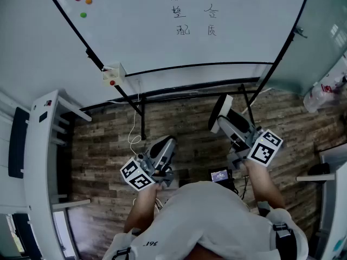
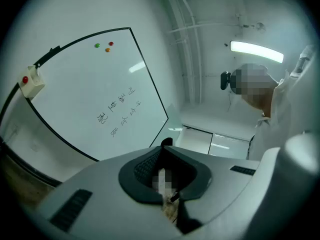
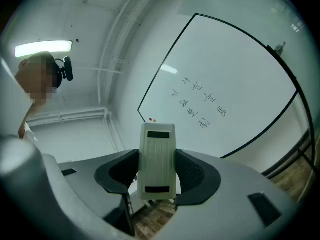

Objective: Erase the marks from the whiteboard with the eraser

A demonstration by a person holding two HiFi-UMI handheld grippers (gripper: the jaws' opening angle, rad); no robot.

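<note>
Grippers sit low, close to the person's chest. The left gripper [image 1: 162, 148] has its dark jaws pressed together on nothing, above the wood-plank floor [image 1: 184, 129]. The right gripper [image 1: 223, 122], a little further out, clamps a pale ribbed plastic eraser [image 1: 219, 112] between its jaws, well apart from the board. Beyond both stands the large black-framed whiteboard [image 1: 135, 31], bearing six handwritten black marks [image 1: 192, 12] in two columns and three round magnets [image 1: 83, 5], red, orange and green, near one upper corner
</note>
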